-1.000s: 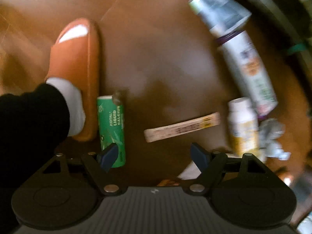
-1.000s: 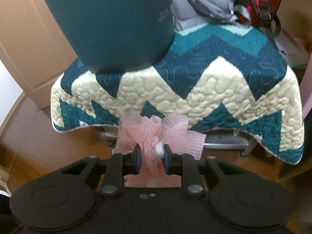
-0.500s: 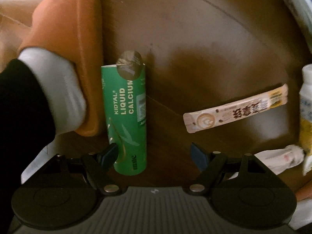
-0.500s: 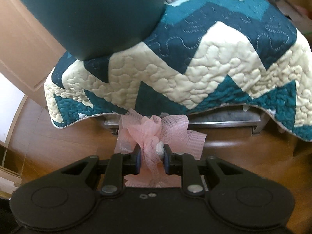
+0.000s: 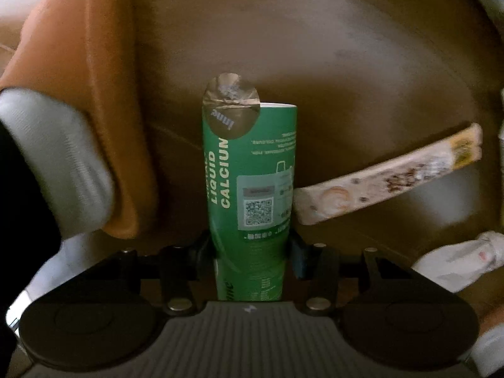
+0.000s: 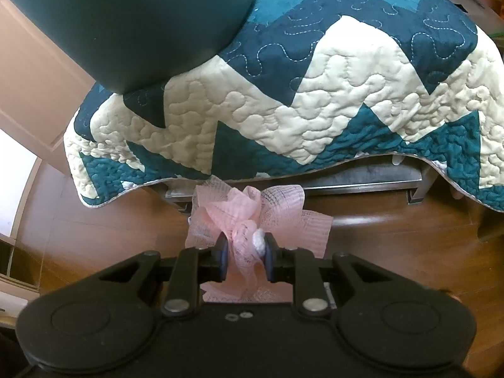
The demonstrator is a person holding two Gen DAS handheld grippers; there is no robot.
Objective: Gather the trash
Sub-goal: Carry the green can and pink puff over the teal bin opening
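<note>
A green "Liquid Calcium" tube (image 5: 252, 182) with a peeled foil seal lies on the dark wooden floor (image 5: 346, 63). My left gripper (image 5: 250, 253) is shut on its near end, one finger on each side. A beige stick sachet (image 5: 387, 179) lies to the tube's right, its end touching the tube. A crumpled white wrapper (image 5: 463, 261) lies at the right edge. My right gripper (image 6: 244, 256) is shut on a bunch of pink mesh netting (image 6: 252, 214) and holds it above the floor. A dark teal bin (image 6: 132, 19) fills the upper left of the right wrist view.
An orange slipper (image 5: 82, 94) with a white-socked foot (image 5: 60, 170) in it stands just left of the tube. A teal and cream zigzag quilt (image 6: 315, 94) hangs over a low metal frame (image 6: 362, 182). A light wooden door (image 6: 28, 78) is at the left.
My left gripper moved down and forward onto the green tube and closed on it. My right gripper kept hold of the pink netting while its view tilted down and closer to the quilt.
</note>
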